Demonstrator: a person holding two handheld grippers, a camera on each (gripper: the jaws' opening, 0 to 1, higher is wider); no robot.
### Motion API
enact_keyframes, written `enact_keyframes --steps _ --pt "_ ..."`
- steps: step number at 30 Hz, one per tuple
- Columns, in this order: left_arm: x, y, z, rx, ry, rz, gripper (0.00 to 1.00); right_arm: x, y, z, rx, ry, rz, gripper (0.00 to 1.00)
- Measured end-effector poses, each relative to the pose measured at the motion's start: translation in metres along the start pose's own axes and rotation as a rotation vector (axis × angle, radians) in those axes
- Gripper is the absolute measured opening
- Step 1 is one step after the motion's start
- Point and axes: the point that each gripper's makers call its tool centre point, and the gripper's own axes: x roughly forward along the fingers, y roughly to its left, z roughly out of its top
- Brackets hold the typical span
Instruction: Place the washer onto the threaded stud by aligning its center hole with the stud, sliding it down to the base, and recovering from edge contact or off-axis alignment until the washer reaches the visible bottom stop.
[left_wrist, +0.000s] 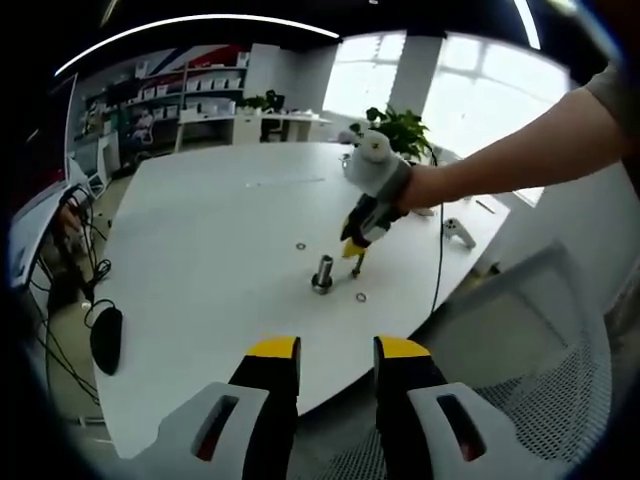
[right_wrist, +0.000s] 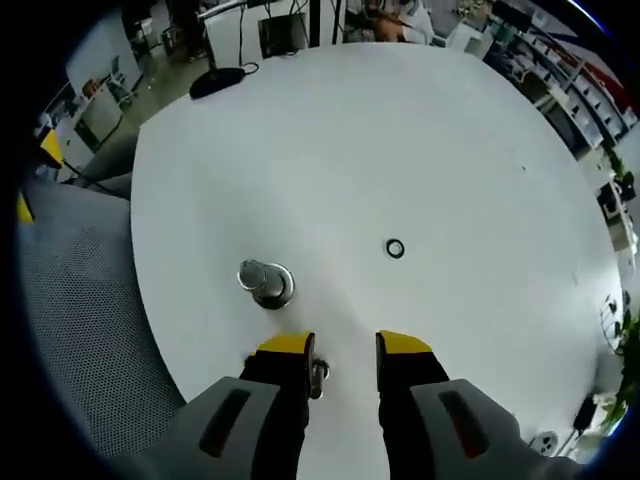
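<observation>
A short metal threaded stud (left_wrist: 322, 272) (right_wrist: 265, 282) stands upright on the round white table (left_wrist: 200, 250) (right_wrist: 400, 130). One dark washer (left_wrist: 301, 245) (right_wrist: 395, 249) lies flat beyond it. A second washer (left_wrist: 361, 297) (right_wrist: 318, 374) lies on the table just beside the inner face of my right gripper's left finger. My right gripper (left_wrist: 353, 256) (right_wrist: 345, 350) hangs low over the table close to the stud, jaws open and pointing down. My left gripper (left_wrist: 338, 352) is held back off the table's near edge, open with nothing between its fingers.
A black mouse (left_wrist: 106, 338) (right_wrist: 215, 80) with its cable lies at the table's edge. A white controller (left_wrist: 459, 232) and a potted plant (left_wrist: 400, 128) sit on the far side. A grey mesh chair (left_wrist: 520, 400) (right_wrist: 80, 300) stands against the near edge.
</observation>
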Motion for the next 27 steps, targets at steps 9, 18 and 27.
enact_keyframes --steps 9,18,27 --pt "0.001 0.001 -0.002 -0.007 0.011 -0.002 0.27 0.025 -0.019 0.014 0.037 0.029 0.011 0.27" --pt "0.002 0.002 -0.006 0.019 0.035 0.016 0.26 0.046 -0.029 0.029 0.05 0.028 0.006 0.27" --pt "0.001 0.004 -0.006 0.004 0.034 0.017 0.26 0.059 -0.033 0.039 0.112 0.02 0.008 0.27"
